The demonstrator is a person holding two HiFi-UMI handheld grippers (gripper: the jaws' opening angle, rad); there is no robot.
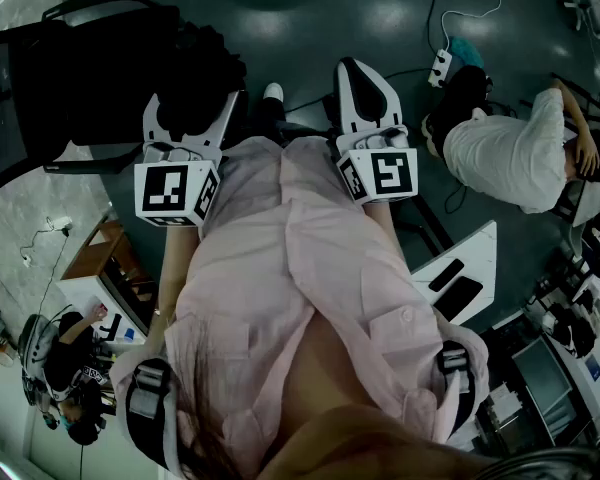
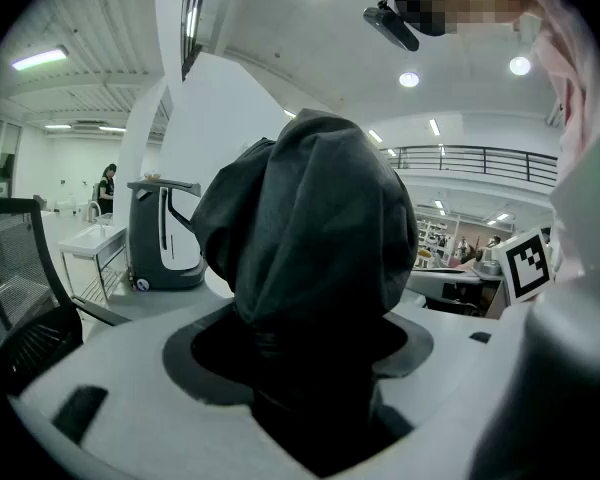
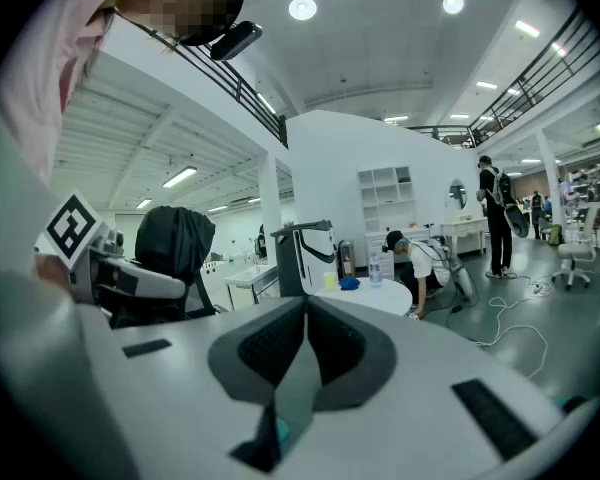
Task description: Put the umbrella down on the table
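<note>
The left gripper [image 1: 194,106] has its 2 jaws set wide and clamped on the umbrella [image 2: 305,228], a folded black bundle whose cloth bulges up past the pads. The right gripper [image 3: 305,313] has its 2 jaws pressed together with nothing between them. Both are held side by side in front of the person's pink shirt [image 1: 280,268], pointing forward and slightly down. The umbrella is in the air above the floor [image 1: 310,18], just beside a black chair [image 1: 40,78].

Head view's dim, faint glare on the floor [image 1: 380,18] — gripper views brighter under ceiling spots [image 3: 302,8], heavy fisheye vignetting, umbrella [image 2: 310,228] a shadowy lump.
</note>
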